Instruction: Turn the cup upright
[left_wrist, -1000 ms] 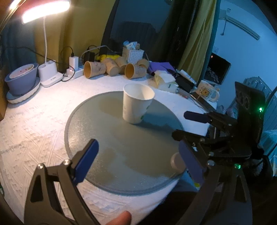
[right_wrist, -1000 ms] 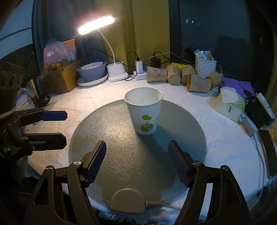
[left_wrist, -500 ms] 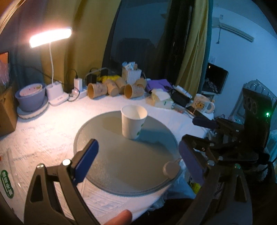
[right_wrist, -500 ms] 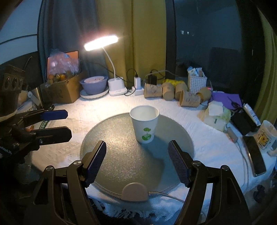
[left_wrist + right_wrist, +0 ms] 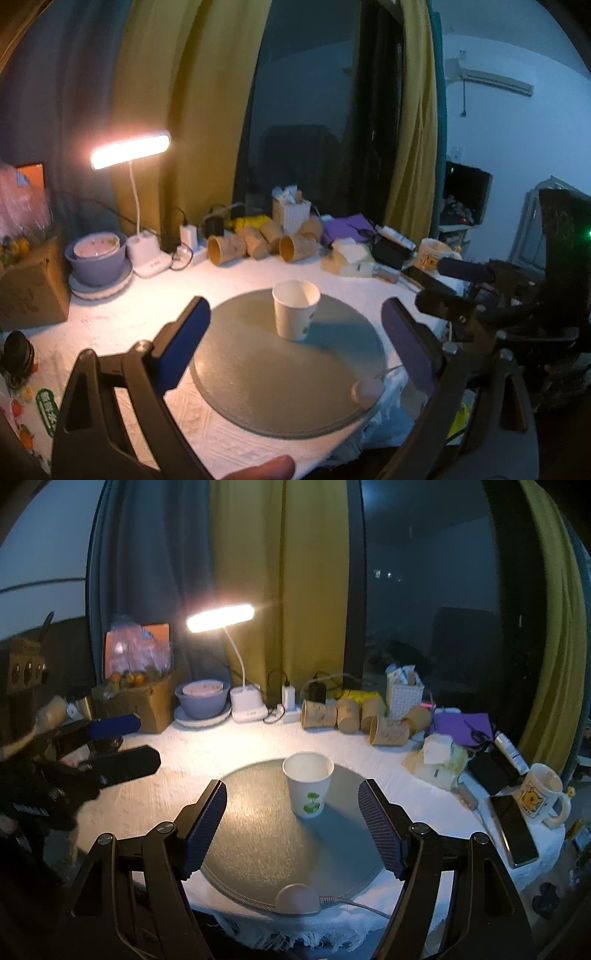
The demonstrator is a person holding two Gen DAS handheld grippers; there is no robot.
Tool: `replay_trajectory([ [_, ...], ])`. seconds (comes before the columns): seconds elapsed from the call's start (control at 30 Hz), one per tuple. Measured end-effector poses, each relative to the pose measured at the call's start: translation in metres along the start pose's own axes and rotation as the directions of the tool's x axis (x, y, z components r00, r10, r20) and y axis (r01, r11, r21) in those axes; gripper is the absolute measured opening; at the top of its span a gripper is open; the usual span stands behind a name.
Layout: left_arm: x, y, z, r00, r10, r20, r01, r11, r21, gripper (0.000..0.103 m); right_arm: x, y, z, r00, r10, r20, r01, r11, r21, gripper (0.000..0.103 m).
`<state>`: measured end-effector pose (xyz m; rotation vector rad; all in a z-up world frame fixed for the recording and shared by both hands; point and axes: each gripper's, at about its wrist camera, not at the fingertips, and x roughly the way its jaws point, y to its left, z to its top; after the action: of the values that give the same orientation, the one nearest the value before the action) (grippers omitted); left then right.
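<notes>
A white paper cup with a green leaf print stands upright, mouth up, on the round grey glass disc. It also shows in the right wrist view, on the disc. My left gripper is open and empty, held back from the cup. My right gripper is open and empty, also short of the cup. The right gripper shows at the right of the left wrist view, and the left gripper at the left of the right wrist view.
A lit desk lamp, a grey bowl, several brown cups lying on their sides, a white basket, a mug, a phone and a cardboard box ring the white table. A cabled puck sits at the disc's near edge.
Both grippers have drawn back and up from the cup, so it looks smaller and farther away. The cup stays upright on the disc. Both grippers stay open.
</notes>
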<state>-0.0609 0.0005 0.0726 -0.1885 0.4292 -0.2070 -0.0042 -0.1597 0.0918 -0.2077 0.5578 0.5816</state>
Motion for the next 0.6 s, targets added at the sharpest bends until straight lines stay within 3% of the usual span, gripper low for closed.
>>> replay_trajectory([
  [0.2, -0.014, 0.001, 0.002, 0.999, 0.018, 0.046, -0.018, 1.000, -0.005, 0.095, -0.017, 0.006, 0.007, 0.999, -0.012, 0.034, 0.012, 1.000, -0.011, 0.077],
  [0.6, -0.027, 0.011, 0.003, 0.989, 0.119, 0.083, -0.118, 0.993, -0.012, 0.095, -0.027, 0.012, 0.010, 0.998, -0.026, 0.054, 0.028, 0.999, -0.028, 0.077],
])
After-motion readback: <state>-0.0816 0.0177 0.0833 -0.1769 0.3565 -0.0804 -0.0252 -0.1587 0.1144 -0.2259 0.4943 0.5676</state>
